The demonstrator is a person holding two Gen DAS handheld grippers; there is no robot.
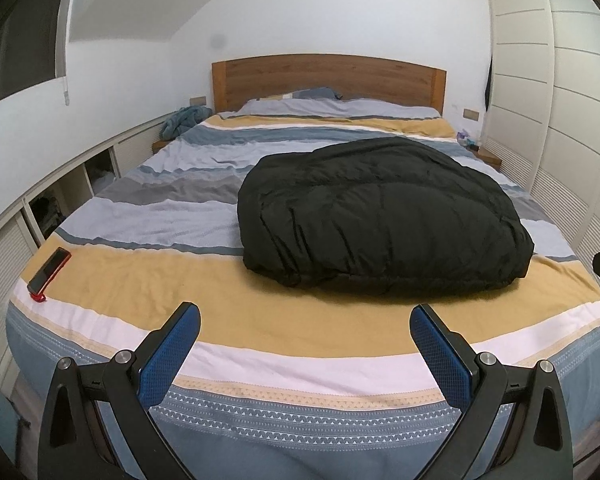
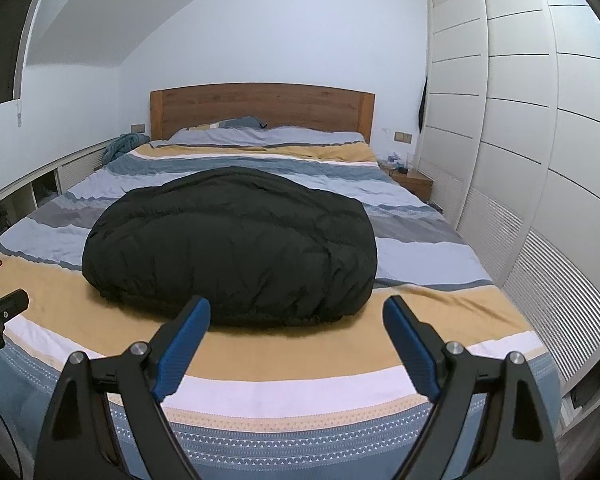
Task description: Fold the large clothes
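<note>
1. Jacket [image 1: 384,216] [image 2: 232,244]: black, puffy, bundled into a rounded heap on the bed [image 1: 260,320] [image 2: 300,364], lying across the yellow and pale blue stripes, nearer the foot than the headboard [image 1: 328,76] [image 2: 260,108].
2. Left gripper [image 1: 305,316]: fingers spread wide apart, blue pads [image 1: 168,356] facing inward, nothing between them. Hovers over the foot edge of the bed, touching neither cover nor jacket.
3. Jacket sits ahead and to the right of the left gripper, apart from it.
4. Right gripper [image 2: 297,308]: also wide open, blue pads [image 2: 182,352] bare, holding nothing. Tips sit in front of the jacket's near edge; whether the left tip touches the fabric cannot be told, it overlaps it in view.
5. Jacket is straight ahead of the right gripper, slightly left of centre.
6. Phone [image 1: 48,272]: red case, flat on the yellow stripe at the bed's left edge, well apart from the jacket.
7. Each gripper shows at the edge of the other's view: black part at right in the left view, at left in the right view.
8. Wardrobe [image 2: 520,120]: white, panelled, along the right wall; low shelf unit [image 1: 60,196] along the left.
</note>
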